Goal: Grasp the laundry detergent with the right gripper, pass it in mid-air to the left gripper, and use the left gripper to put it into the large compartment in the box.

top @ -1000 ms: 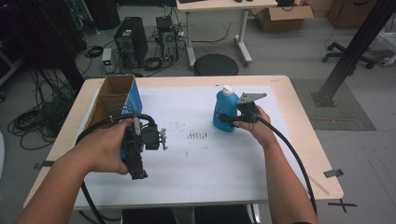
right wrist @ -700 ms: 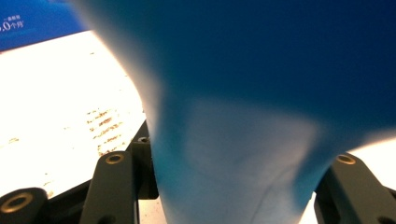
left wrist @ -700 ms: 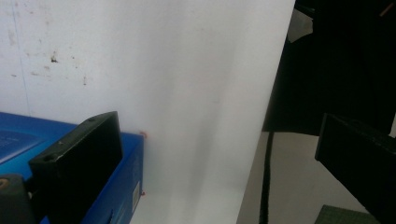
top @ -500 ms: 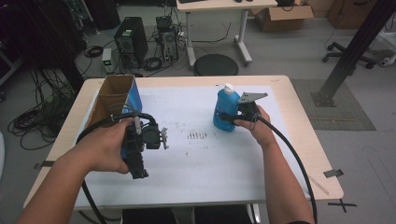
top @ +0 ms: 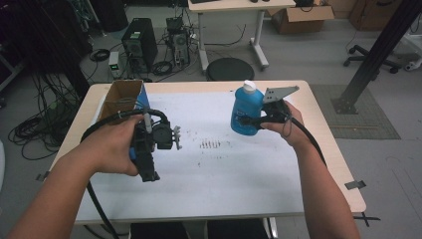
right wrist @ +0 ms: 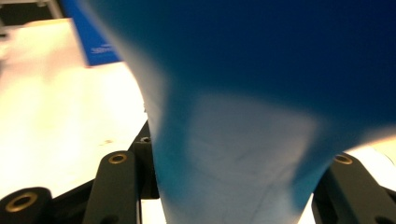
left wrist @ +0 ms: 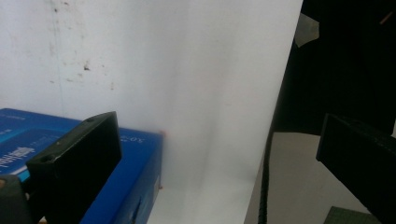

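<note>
Between the right gripper (top: 249, 121) jaws sits a blue bottle (top: 245, 110), label unreadable; left gripper (left wrist: 219, 154) gapes wide beside a blue box (left wrist: 135, 182).

Between your two grippers the white table sheet (top: 214, 169) lies bare, so you can pass freely there. The open cardboard box (top: 119, 97) blocks the far left corner, and the blue bottle (top: 246, 109) stands at the right.
</note>
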`<state>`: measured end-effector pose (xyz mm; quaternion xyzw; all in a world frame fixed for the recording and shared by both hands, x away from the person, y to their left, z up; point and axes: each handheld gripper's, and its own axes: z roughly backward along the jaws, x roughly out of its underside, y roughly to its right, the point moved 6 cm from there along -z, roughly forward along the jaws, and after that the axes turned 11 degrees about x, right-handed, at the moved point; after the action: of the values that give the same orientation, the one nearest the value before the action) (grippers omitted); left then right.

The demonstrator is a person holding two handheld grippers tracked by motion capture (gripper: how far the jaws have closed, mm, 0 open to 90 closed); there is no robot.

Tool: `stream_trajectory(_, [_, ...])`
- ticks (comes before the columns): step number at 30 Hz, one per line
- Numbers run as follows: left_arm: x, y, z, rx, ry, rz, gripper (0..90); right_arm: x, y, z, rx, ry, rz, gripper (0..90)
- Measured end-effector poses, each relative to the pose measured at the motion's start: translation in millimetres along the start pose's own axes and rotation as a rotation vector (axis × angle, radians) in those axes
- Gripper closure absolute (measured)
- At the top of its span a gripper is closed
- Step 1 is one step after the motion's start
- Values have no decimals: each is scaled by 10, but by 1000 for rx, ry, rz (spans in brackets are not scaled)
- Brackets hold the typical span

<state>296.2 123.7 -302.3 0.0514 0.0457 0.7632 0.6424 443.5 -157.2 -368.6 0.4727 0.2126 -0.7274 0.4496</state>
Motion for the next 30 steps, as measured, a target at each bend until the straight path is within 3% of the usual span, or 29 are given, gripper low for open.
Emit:
stream_trajectory(1, [0,0,0,0,0,0,7,0,0,0,0,0,0,463])
stream_trajectory(2, [-32,-2,44,-6,-3,-6,5,-71,-92,75,-43,1,36,462])
stream_trajectory(9, [-130,12,140,1,4,-26,3,-221,-498,185,-144,-15,171,460])
stream_trajectory(18, [-206,29,175,4,2,-41,4,-256,-1088,106,-273,-23,281,458])
stream_trajectory(24, [-233,36,193,3,2,-47,3,-238,-1306,8,-321,-13,286,458])
stream_trajectory(26, [-249,36,193,5,5,-48,3,-228,-1415,-45,-342,10,275,458])
stream_trajectory(30, [-275,30,184,4,3,-52,3,-192,-1497,-124,-355,18,250,458])
